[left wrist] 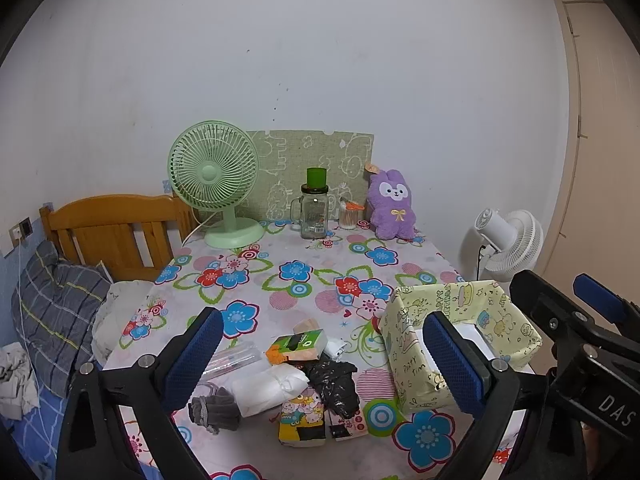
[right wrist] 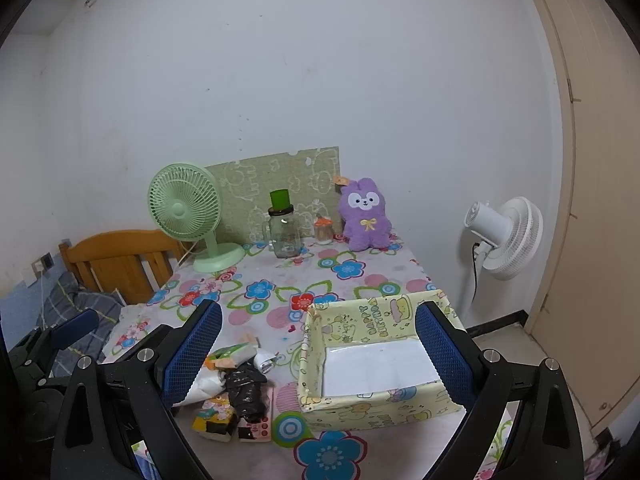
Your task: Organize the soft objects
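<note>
both grippers hang spread and empty: left gripper (left wrist: pixel 324 360) just above the heap of soft items (left wrist: pixel 296 384), right gripper (right wrist: pixel 318 354) with the yellow box (right wrist: pixel 372 364) ahead to its right; a careless pinch could drag several tangled pieces; the heap looks crumpled, mixed packets and cloth

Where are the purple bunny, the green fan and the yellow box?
Purple plush bunny (left wrist: pixel 391 206): left wrist view, belly.
Light green desk fan (left wrist: pixel 213 167): left wrist view, grille.
Yellow cartoon-print paper box (right wrist: pixel 356 405): right wrist view, front wall.
</note>
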The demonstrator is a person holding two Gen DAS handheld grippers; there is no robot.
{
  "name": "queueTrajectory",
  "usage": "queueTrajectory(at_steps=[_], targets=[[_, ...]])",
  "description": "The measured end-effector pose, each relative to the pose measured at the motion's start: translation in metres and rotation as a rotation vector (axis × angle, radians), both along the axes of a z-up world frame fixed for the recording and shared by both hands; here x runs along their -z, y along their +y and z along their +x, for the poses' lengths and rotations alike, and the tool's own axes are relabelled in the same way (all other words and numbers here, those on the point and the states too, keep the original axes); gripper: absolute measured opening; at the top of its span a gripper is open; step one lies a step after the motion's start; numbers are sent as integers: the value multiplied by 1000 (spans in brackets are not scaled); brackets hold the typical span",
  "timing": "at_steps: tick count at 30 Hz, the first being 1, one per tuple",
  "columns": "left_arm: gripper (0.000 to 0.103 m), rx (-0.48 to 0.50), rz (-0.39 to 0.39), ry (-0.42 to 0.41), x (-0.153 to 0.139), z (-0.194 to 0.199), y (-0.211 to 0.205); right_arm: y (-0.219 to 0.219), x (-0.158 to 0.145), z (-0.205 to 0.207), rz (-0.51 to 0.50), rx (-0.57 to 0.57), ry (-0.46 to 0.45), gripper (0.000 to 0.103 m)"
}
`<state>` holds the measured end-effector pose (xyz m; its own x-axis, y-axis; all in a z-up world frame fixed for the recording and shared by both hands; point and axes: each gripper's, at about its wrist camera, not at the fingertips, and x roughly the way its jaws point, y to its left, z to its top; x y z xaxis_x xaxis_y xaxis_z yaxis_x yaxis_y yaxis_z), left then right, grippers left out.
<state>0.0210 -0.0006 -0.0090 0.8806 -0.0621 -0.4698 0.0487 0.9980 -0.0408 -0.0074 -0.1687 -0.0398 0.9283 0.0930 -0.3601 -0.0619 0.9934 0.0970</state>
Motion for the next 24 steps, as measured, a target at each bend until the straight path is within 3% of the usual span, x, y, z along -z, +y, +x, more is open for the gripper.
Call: queueTrajectory(at_steps=[11, 24], targets=[[91, -7, 3, 0, 5, -4, 3, 7, 5, 5, -8, -9, 9, 98], [83, -25, -1, 61, 30, 12, 23, 28, 28, 22, 4, -23, 57, 93]])
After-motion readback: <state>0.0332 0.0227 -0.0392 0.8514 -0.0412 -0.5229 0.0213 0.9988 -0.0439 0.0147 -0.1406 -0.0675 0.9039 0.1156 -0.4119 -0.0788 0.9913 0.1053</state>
